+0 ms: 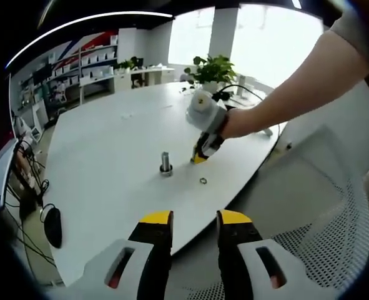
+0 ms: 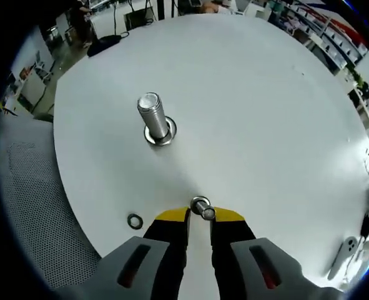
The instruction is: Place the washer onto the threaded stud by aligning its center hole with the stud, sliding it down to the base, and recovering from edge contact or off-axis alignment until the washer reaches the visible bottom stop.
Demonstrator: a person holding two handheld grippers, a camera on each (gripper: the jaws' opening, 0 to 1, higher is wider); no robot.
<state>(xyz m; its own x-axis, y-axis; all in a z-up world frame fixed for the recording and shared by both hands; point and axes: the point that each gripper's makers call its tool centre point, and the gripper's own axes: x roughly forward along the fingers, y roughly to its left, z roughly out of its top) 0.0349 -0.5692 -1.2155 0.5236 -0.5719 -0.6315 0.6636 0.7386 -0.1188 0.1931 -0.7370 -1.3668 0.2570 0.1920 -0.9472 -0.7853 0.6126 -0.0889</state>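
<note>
I see the white bench carrying the threaded stud upright near its middle. My right hand-held gripper has its jaws nearly closed, pinching 1 washer at the tips, well apart from the stud. A 2nd washer lies near the bench edge. My left hand-held gripper hangs off that edge, jaws parted, empty. Risk, in my judgement: the thin tip grip could let the washer tilt, catch the threads and drop.

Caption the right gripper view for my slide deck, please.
Hand-held gripper pinches a washer short of the upright stud; a spare washer lies on the white table.
</note>
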